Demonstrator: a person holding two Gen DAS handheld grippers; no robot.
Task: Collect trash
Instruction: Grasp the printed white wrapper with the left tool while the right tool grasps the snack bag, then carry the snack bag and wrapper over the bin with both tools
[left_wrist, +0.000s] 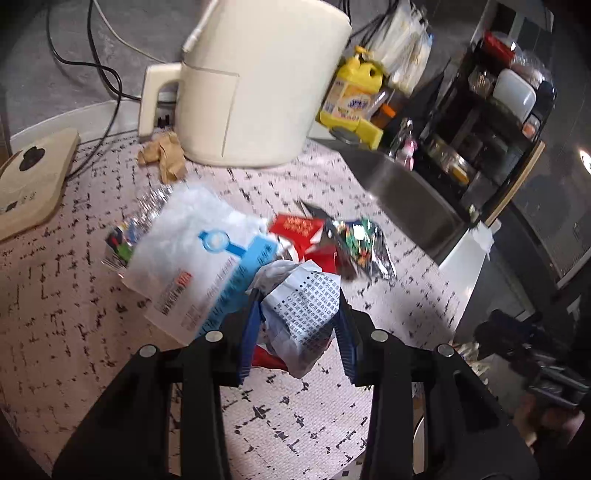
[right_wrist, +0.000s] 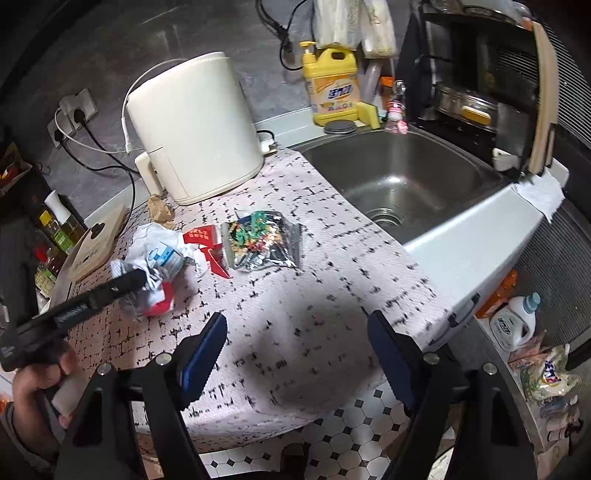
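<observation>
My left gripper (left_wrist: 299, 317) is shut on a crumpled white paper package with printed text (left_wrist: 303, 317), held just above the counter mat. Beside it lie a white and blue plastic bag (left_wrist: 192, 258), a red carton (left_wrist: 299, 232) and a shiny foil snack wrapper (left_wrist: 358, 243). In the right wrist view the left gripper (right_wrist: 122, 284) sits over the white trash pile (right_wrist: 159, 254), with the red carton (right_wrist: 207, 240) and the foil wrapper (right_wrist: 262, 240) to its right. My right gripper (right_wrist: 295, 339) is open and empty above the mat's front part.
A cream air fryer (right_wrist: 195, 125) stands at the back of the mat, a brown crumpled paper (right_wrist: 160, 210) by its base. A steel sink (right_wrist: 402, 184) is on the right, with a yellow detergent bottle (right_wrist: 332, 88) behind it. A wooden board (right_wrist: 96, 243) lies at left.
</observation>
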